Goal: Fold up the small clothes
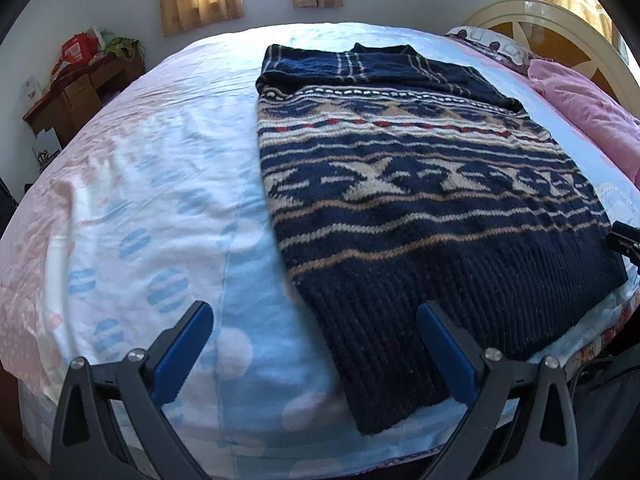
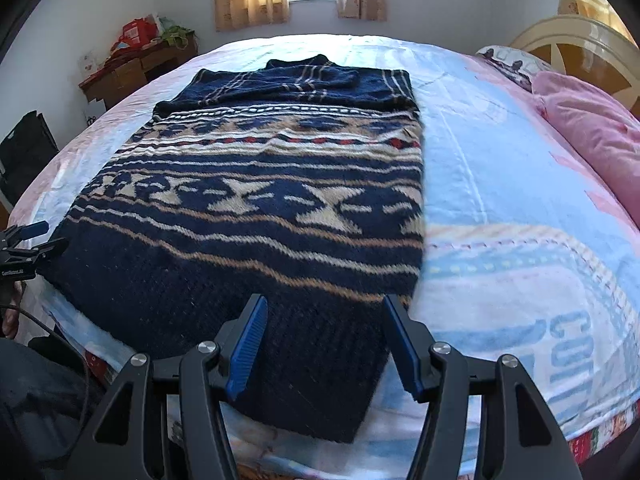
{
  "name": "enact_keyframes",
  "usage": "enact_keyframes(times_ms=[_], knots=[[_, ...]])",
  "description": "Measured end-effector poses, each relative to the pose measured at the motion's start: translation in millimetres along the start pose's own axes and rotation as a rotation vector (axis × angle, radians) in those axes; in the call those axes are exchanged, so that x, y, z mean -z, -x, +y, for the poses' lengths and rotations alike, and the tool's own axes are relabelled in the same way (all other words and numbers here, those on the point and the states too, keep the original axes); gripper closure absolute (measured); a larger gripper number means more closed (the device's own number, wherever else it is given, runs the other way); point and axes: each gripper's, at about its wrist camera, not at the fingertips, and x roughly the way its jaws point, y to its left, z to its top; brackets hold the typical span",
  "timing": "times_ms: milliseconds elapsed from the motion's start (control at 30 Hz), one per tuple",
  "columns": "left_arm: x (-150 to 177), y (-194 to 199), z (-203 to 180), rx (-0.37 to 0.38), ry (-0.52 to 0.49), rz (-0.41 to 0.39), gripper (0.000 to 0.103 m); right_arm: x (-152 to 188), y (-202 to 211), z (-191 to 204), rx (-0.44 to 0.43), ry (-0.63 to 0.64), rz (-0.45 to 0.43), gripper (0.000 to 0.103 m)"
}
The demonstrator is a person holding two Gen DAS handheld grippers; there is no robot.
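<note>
A navy knitted sweater (image 1: pixel 420 200) with cream, tan and red bands lies flat on the bed, its sleeves folded across the chest at the far end. My left gripper (image 1: pixel 314 308) hovers open and wide over the near left corner of the ribbed hem, touching nothing. In the right wrist view the same sweater (image 2: pixel 260 216) fills the left half. My right gripper (image 2: pixel 325 300) stands open above the hem's near right corner, its blue pads apart from the knit. Each gripper also shows at the other view's edge: the right gripper (image 1: pixel 624 240) and the left gripper (image 2: pixel 28 240).
The light blue and pink bed sheet (image 1: pixel 160 200) spreads left of the sweater, and the sheet (image 2: pixel 500 200) continues to its right. A pink quilt (image 2: pixel 600 140) and cream headboard (image 1: pixel 560 20) stand at far right. A cluttered wooden desk (image 1: pixel 80 88) is beyond the bed's left side.
</note>
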Motion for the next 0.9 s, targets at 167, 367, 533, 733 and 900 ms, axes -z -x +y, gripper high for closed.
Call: enact_keyframes(times_ms=[167,367,533,733,900], knots=[[9,4,0,0.024,0.014,0.008,0.000,10,1,-8,-0.002,-0.033,0.015,0.043],[12,4,3,0.082,0.052,0.023,0.000,20,6,-17,-0.020,-0.067,0.016,0.043],[14,5,1,0.118,0.047,0.013,0.003,27,10,-31,-0.047,-0.133,0.013,0.043],[13,10,-8,0.160,0.005,-0.005,0.021,29,9,-26,-0.066,-0.121,0.017,0.043],[14,8,-9,0.188,0.002,-0.014,0.023,31,2,-20,-0.100,-0.122,0.008,0.057]])
